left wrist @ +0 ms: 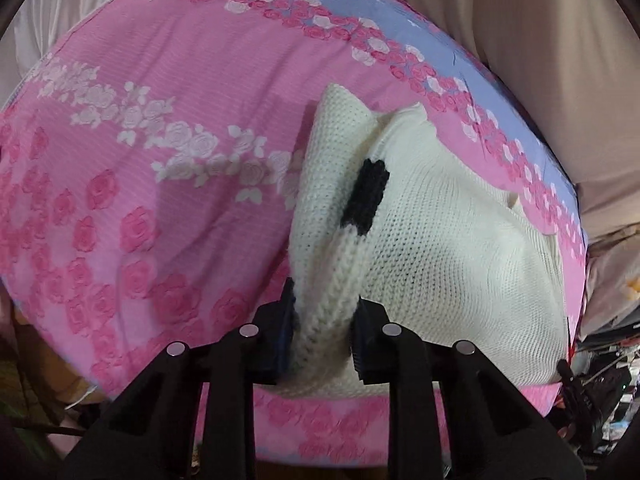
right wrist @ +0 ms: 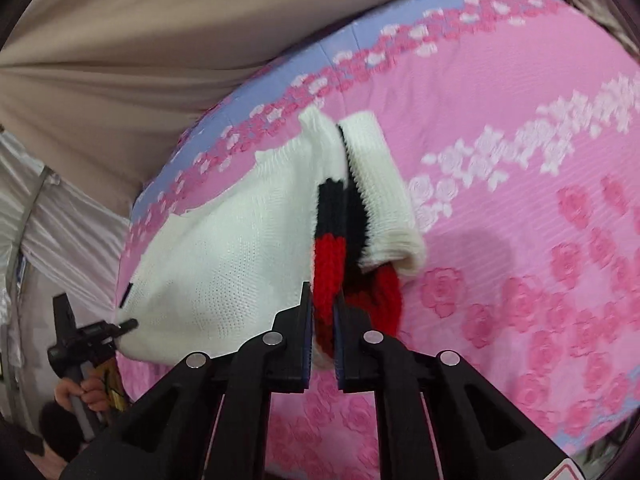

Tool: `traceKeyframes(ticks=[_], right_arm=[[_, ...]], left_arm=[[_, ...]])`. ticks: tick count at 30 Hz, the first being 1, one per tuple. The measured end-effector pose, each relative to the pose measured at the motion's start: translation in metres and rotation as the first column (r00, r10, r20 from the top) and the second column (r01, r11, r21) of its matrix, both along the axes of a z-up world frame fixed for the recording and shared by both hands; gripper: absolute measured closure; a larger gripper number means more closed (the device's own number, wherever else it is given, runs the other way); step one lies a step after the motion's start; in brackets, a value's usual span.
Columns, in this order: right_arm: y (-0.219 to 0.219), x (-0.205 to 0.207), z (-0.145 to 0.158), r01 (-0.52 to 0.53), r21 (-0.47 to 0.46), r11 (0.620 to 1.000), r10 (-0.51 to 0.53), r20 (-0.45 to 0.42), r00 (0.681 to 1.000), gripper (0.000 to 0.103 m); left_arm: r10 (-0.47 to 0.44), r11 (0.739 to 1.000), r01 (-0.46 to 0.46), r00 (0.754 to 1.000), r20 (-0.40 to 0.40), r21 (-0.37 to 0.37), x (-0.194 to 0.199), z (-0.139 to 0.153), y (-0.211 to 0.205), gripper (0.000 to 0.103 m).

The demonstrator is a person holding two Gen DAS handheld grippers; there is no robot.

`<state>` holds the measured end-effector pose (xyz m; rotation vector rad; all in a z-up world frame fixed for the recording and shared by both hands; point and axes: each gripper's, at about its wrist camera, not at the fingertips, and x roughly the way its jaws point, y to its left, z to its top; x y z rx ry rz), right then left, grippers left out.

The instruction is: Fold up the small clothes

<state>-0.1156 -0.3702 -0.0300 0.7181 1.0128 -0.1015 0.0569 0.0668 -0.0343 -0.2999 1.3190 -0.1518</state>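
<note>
Your small white knit sweater [left wrist: 432, 240] lies on the pink rose-print bedspread [left wrist: 160, 92]. Your left hand-held gripper [left wrist: 322, 340] pinches its white ribbed edge; your right hand-held gripper [right wrist: 322, 340] clamps its red-and-black ribbed band [right wrist: 330, 264].

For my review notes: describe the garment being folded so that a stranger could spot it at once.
On the pink rose-patterned bedspread near its lilac border lies one cream-white knitted sweater. The left gripper pinches its ribbed white edge and the right gripper pinches its red and black striped band. It is the only knitwear there, plain against the florals.
</note>
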Motion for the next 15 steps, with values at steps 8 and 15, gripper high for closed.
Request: traceKeyframes(ticks=[8,15], right_arm=[[0.000,-0.075,-0.041,-0.115,-0.032,0.993,0.103,-0.254,0.962,0.095],[0.007,-0.039,-0.017,-0.104,-0.188,0.977,0.082,-0.126,0.989,0.066]], left_arm=[[-0.031,0.996,0.043,0.988,-0.152,0.072,-0.061,-0.054,0.011,0.074],[0.066,0.995,-0.076,0.988,0.139,0.071,-0.052,0.011,0.009,0.036]])
